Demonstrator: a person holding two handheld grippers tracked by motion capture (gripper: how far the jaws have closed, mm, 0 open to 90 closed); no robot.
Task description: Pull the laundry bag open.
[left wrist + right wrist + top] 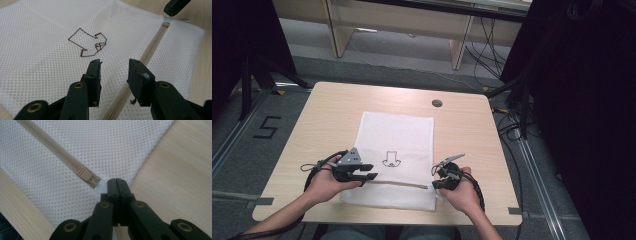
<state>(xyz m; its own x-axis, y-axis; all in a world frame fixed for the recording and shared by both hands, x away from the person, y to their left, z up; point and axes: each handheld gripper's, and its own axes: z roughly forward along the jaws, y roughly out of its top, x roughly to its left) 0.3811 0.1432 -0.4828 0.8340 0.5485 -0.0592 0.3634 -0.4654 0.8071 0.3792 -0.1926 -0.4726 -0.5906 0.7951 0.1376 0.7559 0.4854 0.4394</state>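
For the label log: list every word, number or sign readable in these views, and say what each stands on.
"5": black mark on the grey floor left of the table.
No letters: a brown stitched outline figure on the white mesh bag; it is a drawing, not a word.
Nothing readable on the zipper, the left gripper or the right gripper.

We count one white mesh bag (pixel 396 157) on one worktop (pixel 322 112). One zipper (pixel 397 184) runs across it, and one stitched outline figure (pixel 390 160) sits on the mesh. Two grippers: left gripper (pixel 372 172), right gripper (pixel 435 178), each in one hand, so two hands. One round grommet (pixel 437 103) in the worktop. One number marking (pixel 266 127) on the floor.
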